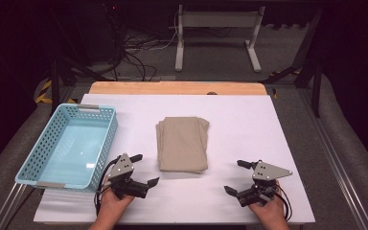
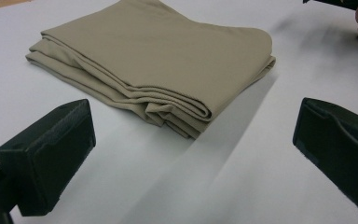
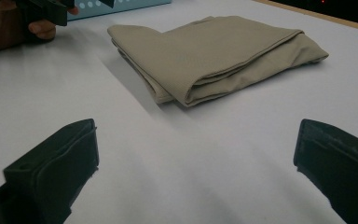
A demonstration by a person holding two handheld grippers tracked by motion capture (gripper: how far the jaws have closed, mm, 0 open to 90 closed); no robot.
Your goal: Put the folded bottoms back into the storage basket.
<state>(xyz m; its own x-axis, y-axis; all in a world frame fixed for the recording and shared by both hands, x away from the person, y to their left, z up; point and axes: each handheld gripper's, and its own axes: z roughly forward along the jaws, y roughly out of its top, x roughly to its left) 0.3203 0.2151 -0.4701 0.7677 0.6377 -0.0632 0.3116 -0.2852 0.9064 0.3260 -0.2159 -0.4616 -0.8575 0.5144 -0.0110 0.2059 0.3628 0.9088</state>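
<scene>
High view first, going from left to right. At the far left sits a light blue plastic basket with holes in its walls (image 1: 106, 125), and nothing is in it. Just beside its near corner is the left gripper (image 1: 144, 170), held in the person's left hand (image 1: 112, 201). Its two black jaws are spread wide, with nothing between them.

In the middle of the white surface (image 1: 249, 120) lies a folded tan cloth (image 1: 182, 143). Its long side runs away from the person, from near to far. It lies flat and is not touching the basket or either gripper.

At the right is the right gripper (image 1: 237, 176), held in the person's right hand (image 1: 270, 211). Its jaws are spread wide too, and they pinch nothing.

The cloth lies between the two grippers and a little farther out. The left gripper points toward the cloth's near left corner and looks a bit nearer to it than the right one. In the left gripper view the folded tan cloth (image 2: 158, 65) is just ahead of the jaws, with its layered edges facing them. In the right gripper view the cloth (image 3: 214, 56) lies farther off.

Both hands sit low at the near edge, with the grippers held about level over the surface. I think the next move is to reach in and grab the cloth's near corners.
</scene>
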